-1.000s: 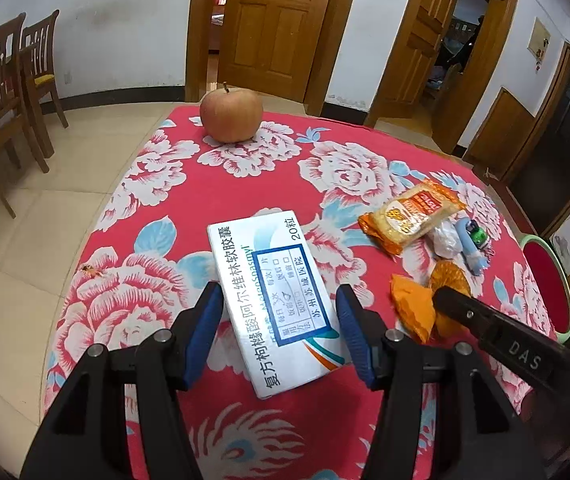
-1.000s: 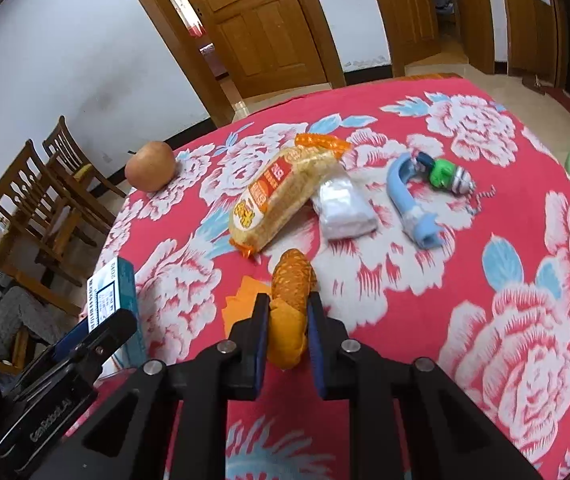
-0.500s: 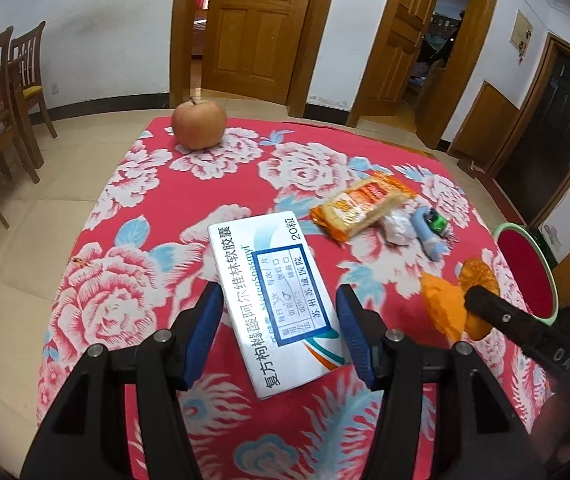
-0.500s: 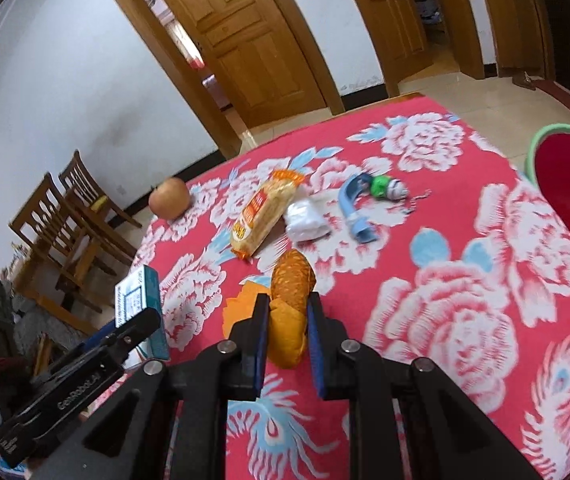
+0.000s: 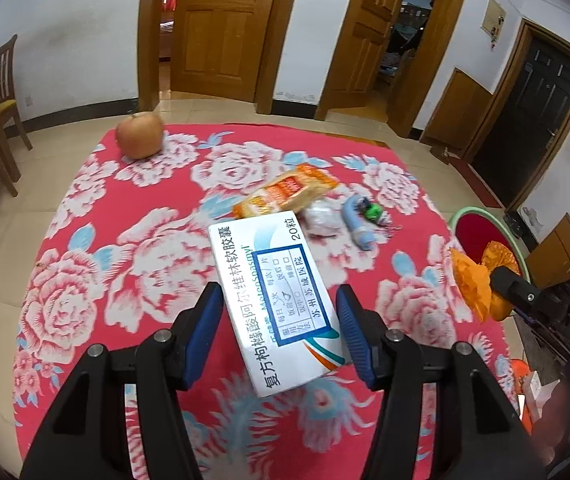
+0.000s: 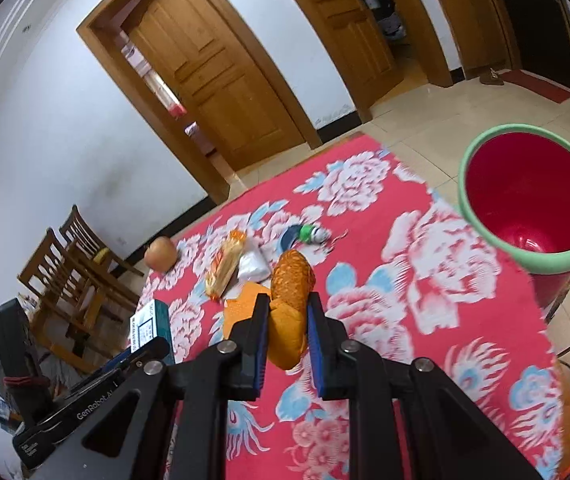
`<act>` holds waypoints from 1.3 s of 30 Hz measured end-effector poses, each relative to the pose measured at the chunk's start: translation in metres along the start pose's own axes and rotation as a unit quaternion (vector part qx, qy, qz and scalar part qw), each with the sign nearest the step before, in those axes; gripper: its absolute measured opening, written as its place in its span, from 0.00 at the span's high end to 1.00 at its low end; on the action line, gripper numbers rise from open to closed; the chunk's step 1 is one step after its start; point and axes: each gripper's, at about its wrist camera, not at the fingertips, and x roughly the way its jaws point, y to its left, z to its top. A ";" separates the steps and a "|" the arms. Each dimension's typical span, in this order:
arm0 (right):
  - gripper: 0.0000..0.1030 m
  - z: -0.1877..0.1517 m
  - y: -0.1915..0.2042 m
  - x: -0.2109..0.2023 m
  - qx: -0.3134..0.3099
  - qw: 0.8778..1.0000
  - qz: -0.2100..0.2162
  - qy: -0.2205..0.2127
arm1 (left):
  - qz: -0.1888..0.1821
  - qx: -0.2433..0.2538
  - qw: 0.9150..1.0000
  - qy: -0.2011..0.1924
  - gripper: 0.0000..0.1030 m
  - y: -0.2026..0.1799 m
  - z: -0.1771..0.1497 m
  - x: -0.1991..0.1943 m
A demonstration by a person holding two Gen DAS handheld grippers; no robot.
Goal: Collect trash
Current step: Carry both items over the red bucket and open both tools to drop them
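Right gripper (image 6: 287,322) clamps an orange peel (image 6: 289,304) above the table's (image 6: 425,320) near edge; the red bin (image 6: 525,200) stands open at two o'clock, just off the table's right edge. Left gripper (image 5: 279,326) holds a white box (image 5: 275,300) between half-spread pads, over bare cloth. A wrapper (image 5: 285,194), bag (image 5: 321,218) and apple (image 5: 140,135) lie toward twelve.

A: What colours cover the bench?
B: A red cloth (image 5: 173,184) patterned with white-pink peonies and pale blue leaves.
A: And the round plastic bin (image 6: 525,264)?
B: Deep red inside, mint-green rim.
A: The flat cardboard box (image 5: 277,300)?
B: White, blue-framed label, teal and orange swoosh.
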 end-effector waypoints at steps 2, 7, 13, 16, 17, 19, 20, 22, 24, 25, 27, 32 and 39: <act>0.81 0.005 -0.009 -0.010 0.011 1.000 0.004 -0.010 | -0.005 0.005 1.000 -0.001 0.43 -0.009 0.002 -0.001; 0.81 0.016 -0.034 -0.029 0.027 0.999 -0.001 -0.032 | -0.025 0.022 0.999 0.004 0.43 -0.039 0.007 0.003; 0.81 0.028 -0.066 -0.048 0.045 0.997 -0.014 -0.055 | -0.044 0.049 0.998 0.006 0.43 -0.077 0.014 0.009; 0.81 0.034 -0.084 -0.056 0.055 0.996 -0.018 -0.064 | -0.054 0.057 0.997 0.007 0.43 -0.094 0.017 0.012; 0.81 0.035 -0.089 -0.058 0.057 0.996 -0.021 -0.066 | -0.057 0.059 0.997 0.007 0.43 -0.099 0.018 0.014; 0.81 0.039 -0.100 -0.061 0.062 0.995 -0.030 -0.070 | -0.062 0.068 0.996 0.007 0.43 -0.112 0.021 0.018; 0.81 0.040 -0.106 -0.063 0.064 0.995 -0.034 -0.072 | -0.064 0.073 0.995 0.008 0.43 -0.118 0.022 0.020; 0.81 0.043 -0.117 -0.066 0.068 0.994 -0.046 -0.075 | -0.068 0.079 0.995 0.010 0.43 -0.127 0.023 0.024; 0.81 0.046 -0.126 -0.067 0.070 0.993 -0.059 -0.077 | -0.073 0.086 0.994 0.013 0.43 -0.139 0.024 0.030; 0.81 0.048 -0.132 -0.067 0.073 0.992 -0.067 -0.077 | -0.076 0.090 0.993 0.014 0.43 -0.145 0.025 0.032; 0.81 0.050 -0.143 -0.067 0.080 0.991 -0.075 -0.077 | -0.080 0.097 0.992 0.017 0.43 -0.154 0.026 0.037; 0.81 0.054 -0.171 -0.065 0.095 0.987 -0.101 -0.076 | -0.088 0.114 0.989 0.024 0.43 -0.180 0.029 0.052; 0.77 0.058 -0.202 -0.057 0.117 0.983 -0.125 -0.067 | -0.101 0.137 0.985 0.037 0.43 -0.212 0.031 0.077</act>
